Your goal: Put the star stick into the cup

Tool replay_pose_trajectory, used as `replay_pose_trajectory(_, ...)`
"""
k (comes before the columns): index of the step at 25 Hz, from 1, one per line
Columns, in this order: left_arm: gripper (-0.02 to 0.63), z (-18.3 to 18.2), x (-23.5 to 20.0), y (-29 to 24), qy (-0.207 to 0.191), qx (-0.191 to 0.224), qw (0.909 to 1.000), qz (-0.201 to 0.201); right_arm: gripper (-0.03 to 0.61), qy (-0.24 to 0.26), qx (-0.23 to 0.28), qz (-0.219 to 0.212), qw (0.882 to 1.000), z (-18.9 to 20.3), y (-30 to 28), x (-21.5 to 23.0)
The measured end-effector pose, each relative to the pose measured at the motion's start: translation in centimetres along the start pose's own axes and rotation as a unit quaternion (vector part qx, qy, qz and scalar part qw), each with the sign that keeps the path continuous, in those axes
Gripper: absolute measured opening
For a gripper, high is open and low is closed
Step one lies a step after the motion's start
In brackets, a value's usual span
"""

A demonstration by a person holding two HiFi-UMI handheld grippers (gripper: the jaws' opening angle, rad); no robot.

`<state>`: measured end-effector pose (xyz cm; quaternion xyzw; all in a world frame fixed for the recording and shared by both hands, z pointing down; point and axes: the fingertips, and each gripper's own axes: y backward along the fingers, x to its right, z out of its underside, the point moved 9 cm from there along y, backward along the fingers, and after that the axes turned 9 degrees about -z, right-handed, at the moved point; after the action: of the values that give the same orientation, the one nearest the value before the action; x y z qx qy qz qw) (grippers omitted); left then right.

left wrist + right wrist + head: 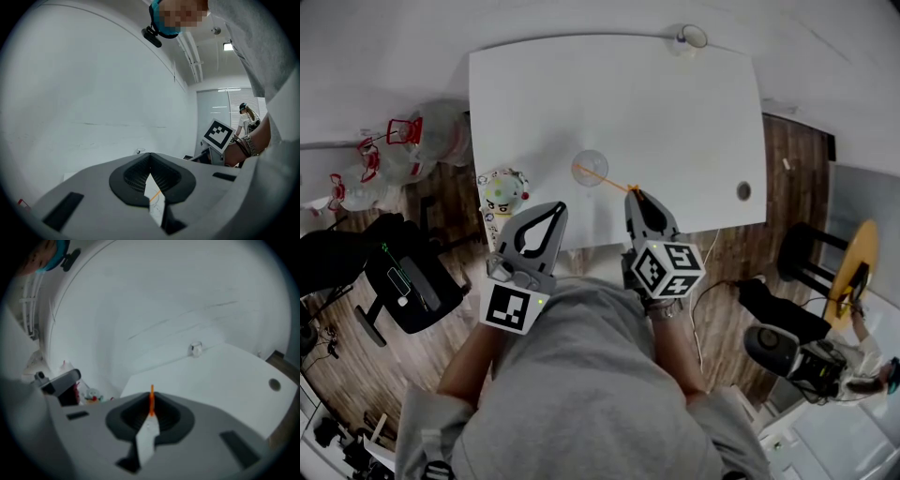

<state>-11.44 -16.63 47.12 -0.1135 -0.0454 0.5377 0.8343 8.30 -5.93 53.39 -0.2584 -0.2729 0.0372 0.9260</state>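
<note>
A clear cup [590, 167] stands on the white table [675, 112] near its front edge. A thin orange star stick [607, 180] slants from my right gripper [634, 195] up to the cup, its far end over the cup's mouth. The right gripper is shut on the stick's near end. In the right gripper view the stick [151, 400] pokes up from the closed jaws of the right gripper [151, 417]. My left gripper [557, 208] hovers at the table's front edge, left of the cup, shut and holding nothing. In its own view the left gripper [151, 176] shows only a thin slit.
A small clear object [687, 39] sits at the table's far edge and a dark round hole [743, 191] lies near its right side. A painted toy figure [502, 192], an office chair [403, 277] and clear containers [431, 136] stand left; a black stool [811, 258] stands right.
</note>
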Motion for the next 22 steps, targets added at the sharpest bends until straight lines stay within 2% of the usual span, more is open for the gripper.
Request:
replay_pose_trajectory(3, 0.029, -0.2, 0.0, -0.1, -0.018, 0.005, 0.9998, 0.005, 0.048, 0.003, -0.005, 0.0, 1.0, 0.0, -0.2, 0.1)
replay_pose_trajectory(7, 0.029, 0.1, 0.1, 0.0, 0.013, 0.0, 0.9999, -0.007, 0.048, 0.003, -0.008, 0.007, 1.0, 0.1, -0.2, 0.2)
replay_pose_trajectory(11, 0.029, 0.0, 0.2, 0.0, 0.004, 0.004, 1.0, -0.004, 0.051, 0.002, -0.011, 0.016, 1.0, 0.1, -0.2, 0.6)
replay_pose_trajectory(14, 0.029, 0.0, 0.3, -0.1, 0.002, 0.003, 1.0, -0.005, 0.103, 0.001, -0.015, 0.018, 1.0, 0.2, -0.2, 0.9)
replay_pose_trajectory(19, 0.029, 0.0, 0.5, -0.1, 0.016, 0.003, 0.9998, -0.012, 0.129, -0.003, -0.018, 0.022, 1.0, 0.2, -0.1, 1.2)
replay_pose_trajectory(22, 0.029, -0.1, 0.5, 0.0, 0.006, 0.005, 0.9999, -0.009, 0.144, -0.005, -0.021, 0.024, 0.999, 0.3, -0.1, 1.2)
